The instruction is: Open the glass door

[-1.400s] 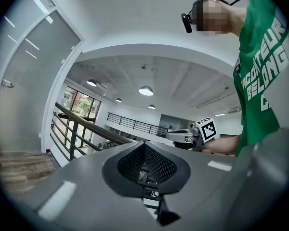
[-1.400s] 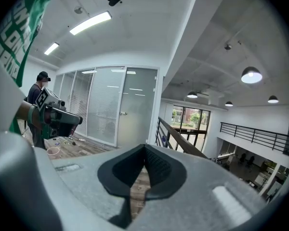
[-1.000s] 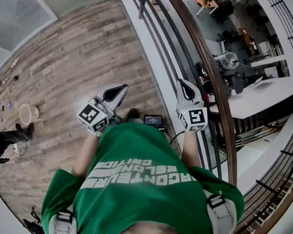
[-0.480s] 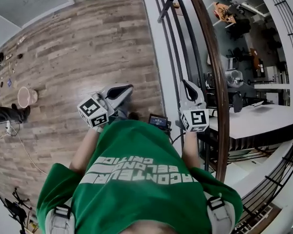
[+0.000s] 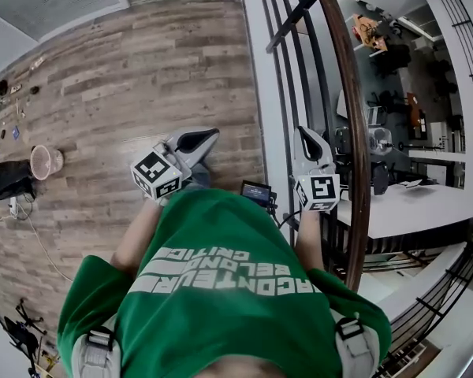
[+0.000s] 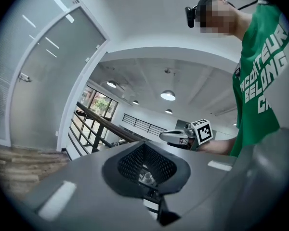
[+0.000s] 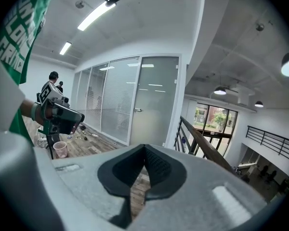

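— How are your tongs?
— Both pairs are pressed together and pinch nothing. My left tongs (image 5: 213, 133) point out over the floor (image 5: 126, 77). My right tongs (image 5: 302, 131) hang just beside the railing (image 5: 351, 132).

— And the glass door?
— It's well ahead of me, apart from both tongs. In the right gripper view the door (image 7: 156, 100) stands at the end of a glass wall (image 7: 106, 95). Its handle (image 7: 137, 110) is at its left edge and a white wall corner (image 7: 183, 105) is at its right. It looks flush in its frame.

— Is there room to move?
— Plenty on my left, where the planks run wide and bare. The right is tight. The floor ends at a white kerb (image 5: 260, 93) and the railing's bars rise from it. Past them there's a drop to a lower level with a white bench (image 5: 410, 203).

— Is anything lying about?
— A cup (image 5: 41, 162) sits on the floor well to my left. Some small clutter (image 5: 1, 90) lies further out, near the glass wall.
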Demonstrator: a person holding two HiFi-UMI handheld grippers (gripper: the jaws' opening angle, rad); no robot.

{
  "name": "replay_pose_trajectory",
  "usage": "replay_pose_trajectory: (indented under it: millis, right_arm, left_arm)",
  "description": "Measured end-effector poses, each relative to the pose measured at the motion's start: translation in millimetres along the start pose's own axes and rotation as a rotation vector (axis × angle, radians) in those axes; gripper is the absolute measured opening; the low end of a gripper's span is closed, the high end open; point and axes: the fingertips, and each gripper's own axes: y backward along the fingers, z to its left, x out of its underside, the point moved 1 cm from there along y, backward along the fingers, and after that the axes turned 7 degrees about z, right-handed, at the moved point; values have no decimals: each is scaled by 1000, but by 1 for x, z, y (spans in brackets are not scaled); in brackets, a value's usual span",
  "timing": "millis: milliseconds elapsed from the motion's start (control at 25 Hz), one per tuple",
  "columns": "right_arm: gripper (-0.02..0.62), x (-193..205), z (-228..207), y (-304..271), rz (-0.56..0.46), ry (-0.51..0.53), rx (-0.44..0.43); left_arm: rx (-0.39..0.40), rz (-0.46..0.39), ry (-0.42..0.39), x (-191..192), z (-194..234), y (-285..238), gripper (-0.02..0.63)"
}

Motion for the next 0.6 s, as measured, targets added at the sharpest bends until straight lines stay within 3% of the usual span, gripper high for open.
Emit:
replay_pose_trajectory:
  millis: [280,600]
  right_arm:
    - [-8,-17,10,-59,12,1,-14]
    - [-8,-32,1,-91,38,1,-25]
  left_arm:
    - [-61,-9,-1,-5,69,16,14]
    - [-68,22,-4,-24,104,10,15]
